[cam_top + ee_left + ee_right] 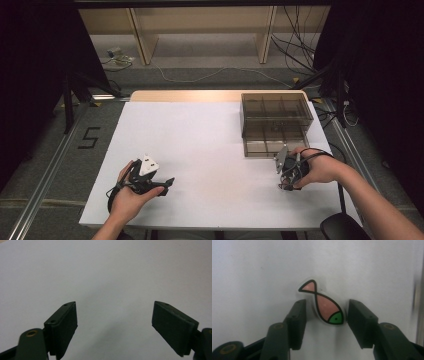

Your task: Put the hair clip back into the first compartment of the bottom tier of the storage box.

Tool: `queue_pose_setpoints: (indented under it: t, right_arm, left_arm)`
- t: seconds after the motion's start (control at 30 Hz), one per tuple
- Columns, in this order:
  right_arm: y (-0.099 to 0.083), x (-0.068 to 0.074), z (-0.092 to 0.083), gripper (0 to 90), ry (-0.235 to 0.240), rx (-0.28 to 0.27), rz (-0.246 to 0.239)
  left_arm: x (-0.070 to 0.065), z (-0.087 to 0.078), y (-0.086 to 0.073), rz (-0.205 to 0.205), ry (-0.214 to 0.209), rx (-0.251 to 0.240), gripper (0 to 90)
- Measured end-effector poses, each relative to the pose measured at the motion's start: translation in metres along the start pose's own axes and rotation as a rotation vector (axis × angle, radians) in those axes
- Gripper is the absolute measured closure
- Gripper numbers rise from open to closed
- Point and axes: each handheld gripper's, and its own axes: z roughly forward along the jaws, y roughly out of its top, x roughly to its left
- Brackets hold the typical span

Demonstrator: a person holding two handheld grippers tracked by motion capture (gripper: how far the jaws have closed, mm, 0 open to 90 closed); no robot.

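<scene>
Fish sticker (323, 304) lies between the right gripper's (325, 312) parted jaws; left gripper (113, 317) gapes; tinted box (276, 122) contents unclear.

Where things lie on the table

We see the box (276, 123) at the far right of the table (200, 140), the right gripper (287, 172) just before it, and the left gripper (162, 186) well apart at the near left. A fish-shaped piece (322, 303) lies on the table between the right gripper's jaws.
</scene>
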Motion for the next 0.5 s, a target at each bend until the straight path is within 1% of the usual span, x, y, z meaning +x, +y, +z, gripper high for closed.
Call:
queue_pose_setpoints:
  t: [0.1,0.13,0.17,0.2,0.3,0.37,0.4,0.5]
  right_arm:
    - [0.0005,-0.0008,0.0005,56.4,-0.004,-0.006,-0.017]
    - [0.0004,-0.0001,0.0002,58.5,0.001,-0.004,-0.003]
    - [0.0001,-0.0005,-0.0006,62.6,0.001,-0.001,-0.005]
    - [-0.0004,-0.0005,-0.0008,63.8,0.006,-0.005,0.0]
    - [-0.0022,-0.0007,-0.0009,64.6,0.001,-0.023,-0.002]
    - [-0.0037,0.0001,-0.0014,65.1,0.002,-0.029,0.014]
    - [-0.0047,-0.0004,-0.0013,65.4,-0.004,-0.041,0.008]
    - [-0.0056,0.0006,-0.0027,65.7,-0.002,-0.039,0.032]
  left_arm:
    - [0.0,-0.0004,-0.0001,0.002,-0.001,0.0,20.6]
    - [0.0,-0.0005,-0.0002,0.001,-0.002,-0.001,20.6]
    - [0.0,-0.0006,-0.0003,0.001,-0.002,-0.002,20.6]
    - [0.0,-0.0007,-0.0003,0.002,-0.002,-0.003,20.6]
    - [0.0001,-0.0006,-0.0003,0.002,-0.002,-0.002,20.7]
    - [0.0,-0.0005,-0.0002,0.004,-0.002,-0.001,20.7]
    - [-0.0001,-0.0004,-0.0001,0.004,-0.002,-0.001,20.7]
    - [-0.0002,0.0,0.0,0.003,-0.002,0.0,20.7]
